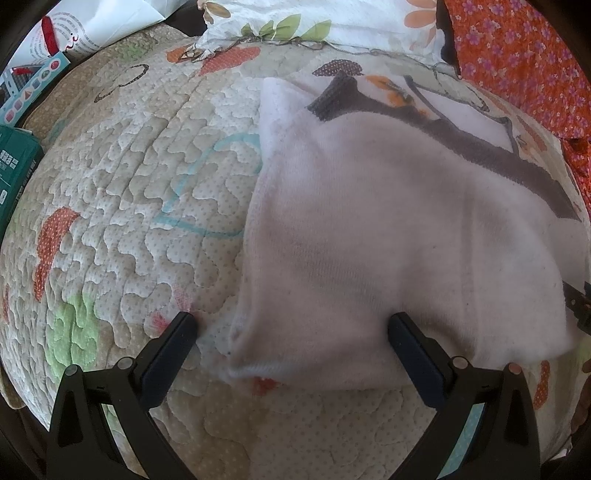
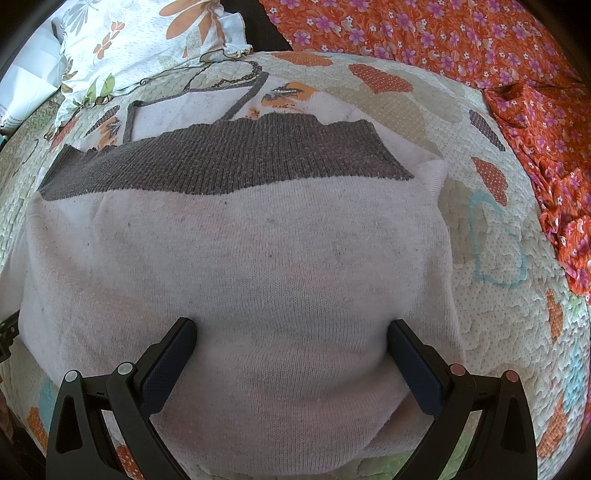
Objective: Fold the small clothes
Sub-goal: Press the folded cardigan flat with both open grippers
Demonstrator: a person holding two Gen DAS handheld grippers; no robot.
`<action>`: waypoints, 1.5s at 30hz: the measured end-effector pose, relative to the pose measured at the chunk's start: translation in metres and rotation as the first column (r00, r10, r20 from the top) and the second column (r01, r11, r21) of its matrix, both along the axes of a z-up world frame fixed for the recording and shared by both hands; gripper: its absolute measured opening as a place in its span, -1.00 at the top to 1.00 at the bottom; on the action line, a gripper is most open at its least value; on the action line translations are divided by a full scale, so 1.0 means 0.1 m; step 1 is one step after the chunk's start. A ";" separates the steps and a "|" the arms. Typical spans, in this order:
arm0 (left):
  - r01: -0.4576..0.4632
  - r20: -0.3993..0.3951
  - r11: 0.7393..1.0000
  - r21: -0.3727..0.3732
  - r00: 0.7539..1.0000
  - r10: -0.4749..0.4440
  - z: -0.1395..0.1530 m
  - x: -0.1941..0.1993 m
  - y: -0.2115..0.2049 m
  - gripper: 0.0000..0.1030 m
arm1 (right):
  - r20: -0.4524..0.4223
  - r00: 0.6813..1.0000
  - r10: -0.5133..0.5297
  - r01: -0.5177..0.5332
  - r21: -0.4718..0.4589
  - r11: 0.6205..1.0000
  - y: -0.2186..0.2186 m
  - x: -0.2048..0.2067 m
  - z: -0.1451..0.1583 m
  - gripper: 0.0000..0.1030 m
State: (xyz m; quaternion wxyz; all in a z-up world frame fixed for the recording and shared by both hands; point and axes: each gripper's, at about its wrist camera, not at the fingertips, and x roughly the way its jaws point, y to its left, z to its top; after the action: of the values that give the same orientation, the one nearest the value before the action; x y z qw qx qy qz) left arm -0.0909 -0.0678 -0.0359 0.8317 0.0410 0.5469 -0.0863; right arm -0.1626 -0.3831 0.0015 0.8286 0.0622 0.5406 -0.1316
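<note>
A small pale pink knit sweater [image 1: 388,236] with a grey ribbed band [image 1: 480,147] lies partly folded on a quilted bedspread [image 1: 129,184]. My left gripper [image 1: 291,332] is open, its fingers straddling the sweater's near left corner just above the cloth. In the right wrist view the sweater [image 2: 240,266] fills the middle, its grey band [image 2: 221,162] across the far side. My right gripper [image 2: 291,332] is open, with both fingers low over the sweater's near part. A black piece of the other gripper shows at the left edge [image 2: 7,332].
An orange floral cloth [image 2: 480,55] lies along the far right of the bed. A white floral pillow [image 1: 314,22] lies at the far edge. Boxes and a white bag [image 1: 44,55] stand at the far left, beyond the quilt's edge.
</note>
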 end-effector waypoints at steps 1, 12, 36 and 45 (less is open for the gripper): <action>-0.001 0.005 1.000 0.001 1.000 0.001 0.00 0.00 0.00 -1.00 | -0.001 1.000 0.000 0.000 0.000 1.000 0.00 0.00 0.00 -1.00; -0.011 -0.003 1.000 -0.006 1.000 0.011 0.01 -0.01 0.00 -1.00 | -0.009 1.000 0.005 -0.005 0.005 1.000 -0.02 0.01 0.00 -1.00; -0.010 0.005 1.000 -0.001 1.000 0.010 0.02 -0.02 -0.05 -1.00 | -0.012 1.000 0.009 -0.009 0.008 1.000 -0.03 0.02 -0.01 -1.00; -0.046 0.030 0.999 -0.018 0.998 0.046 0.01 -0.03 -0.02 -1.00 | 0.017 1.000 -0.015 0.014 0.014 1.000 -0.02 -0.01 -0.01 -1.00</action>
State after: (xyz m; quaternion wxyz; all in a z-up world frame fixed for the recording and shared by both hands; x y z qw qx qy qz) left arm -0.0941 -0.0700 -0.0345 0.8421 0.0226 0.5341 -0.0711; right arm -0.1636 -0.3850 0.0006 0.8318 0.0730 0.5339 -0.1334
